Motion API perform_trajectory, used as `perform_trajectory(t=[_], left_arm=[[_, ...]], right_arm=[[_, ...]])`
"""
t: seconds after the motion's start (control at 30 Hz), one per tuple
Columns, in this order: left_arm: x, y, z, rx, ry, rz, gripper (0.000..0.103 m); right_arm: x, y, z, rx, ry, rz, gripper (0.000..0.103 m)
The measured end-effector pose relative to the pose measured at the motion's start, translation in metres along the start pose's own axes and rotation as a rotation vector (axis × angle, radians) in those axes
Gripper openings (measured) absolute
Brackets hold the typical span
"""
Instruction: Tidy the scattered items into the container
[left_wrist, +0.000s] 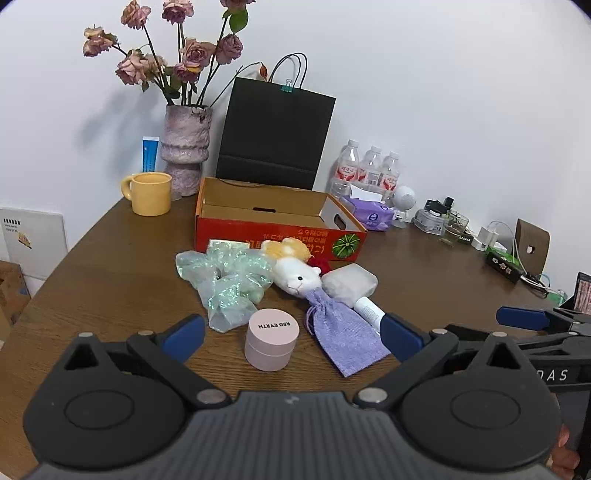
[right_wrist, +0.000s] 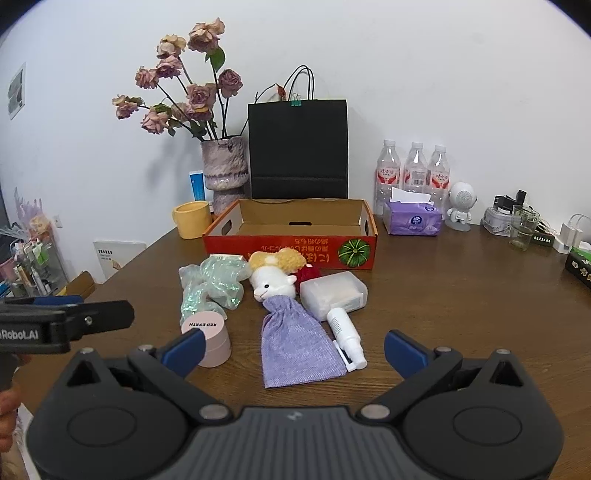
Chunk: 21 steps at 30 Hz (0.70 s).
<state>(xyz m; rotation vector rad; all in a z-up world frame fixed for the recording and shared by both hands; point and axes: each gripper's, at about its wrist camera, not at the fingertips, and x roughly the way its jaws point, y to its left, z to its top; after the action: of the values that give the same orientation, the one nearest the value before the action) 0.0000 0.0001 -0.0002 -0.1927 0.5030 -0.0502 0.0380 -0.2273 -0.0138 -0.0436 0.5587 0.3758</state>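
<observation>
I hold both claws, left (left_wrist: 291, 338) and right (right_wrist: 293, 350), released and empty. Round pink lidded plastic jar (left_wrist: 271, 338) stands on worktop before the red cardboard box (right_wrist: 291, 249): rigid, light, probably slippery; grip its sides.

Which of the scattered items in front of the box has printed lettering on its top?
The pink round jar, lid printed RED EARTH. It stands upright nearest the left tongs, in front of the green iridescent pouch; the purple cloth pouch and white spray bottle lie flat beside it.
</observation>
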Motion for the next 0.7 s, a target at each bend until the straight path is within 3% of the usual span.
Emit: perform_trajectory(t=[0.7], left_arm=[[0.0019, 0.0019, -0.0041, -0.008, 0.027, -0.009, 0.103]], right_arm=[[0.0032, 0.0, 0.0002, 0.005, 0.007, -0.004, 0.103]])
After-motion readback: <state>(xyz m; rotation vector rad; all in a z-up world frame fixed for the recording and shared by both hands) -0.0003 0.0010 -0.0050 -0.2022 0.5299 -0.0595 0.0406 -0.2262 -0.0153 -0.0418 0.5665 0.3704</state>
